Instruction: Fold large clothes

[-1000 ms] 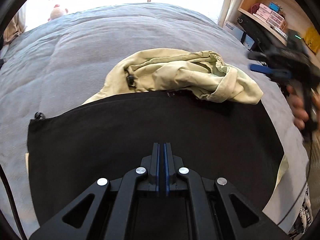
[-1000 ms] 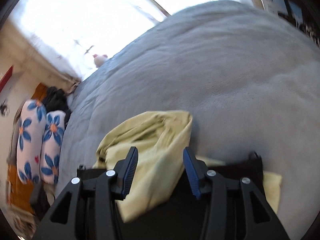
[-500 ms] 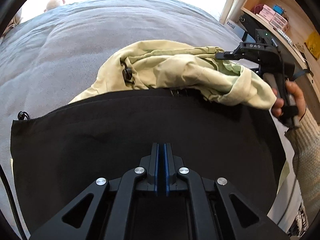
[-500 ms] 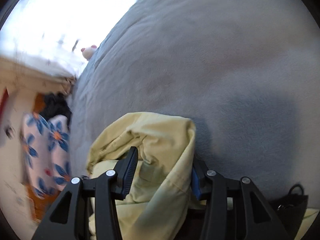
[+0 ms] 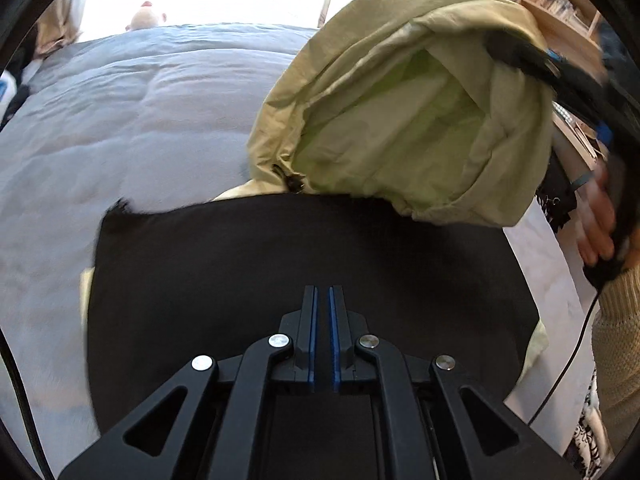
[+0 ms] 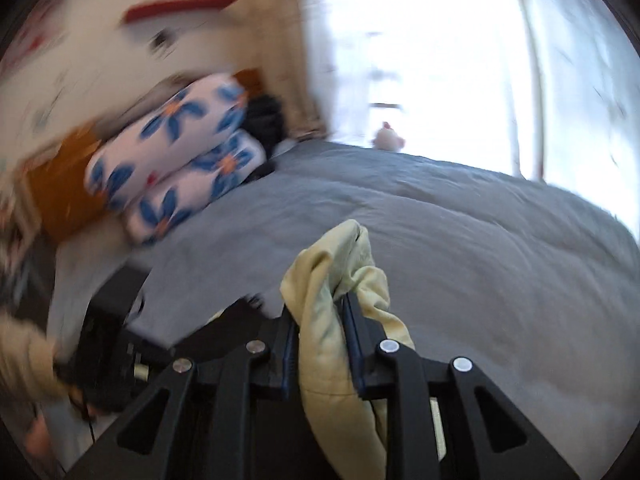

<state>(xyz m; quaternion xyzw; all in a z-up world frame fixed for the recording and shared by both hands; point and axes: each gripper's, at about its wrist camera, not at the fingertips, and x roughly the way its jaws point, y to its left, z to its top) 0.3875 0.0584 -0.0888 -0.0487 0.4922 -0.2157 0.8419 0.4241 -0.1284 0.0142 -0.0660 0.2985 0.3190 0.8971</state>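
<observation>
Gripping yellow jacket (image 6: 332, 344): right tool (image 6: 320, 344), jaws just closed on fabric. Left tool (image 5: 322, 336): shut, empty, above black garment (image 5: 280, 264) on bed (image 5: 120, 120).

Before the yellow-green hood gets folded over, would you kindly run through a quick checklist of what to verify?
1. Right hand-held gripper shut on the yellow-green hood; jaws have just been closing, fabric between them: ok.
2. Hood lifted clear of the black panel: ok.
3. Left hand-held gripper shut: ok; whether it pins fabric: cannot tell.
4. Black panel lying flat on the grey duvet: ok.
5. Hood's drawcord toggle free of snags: cannot tell.
</observation>
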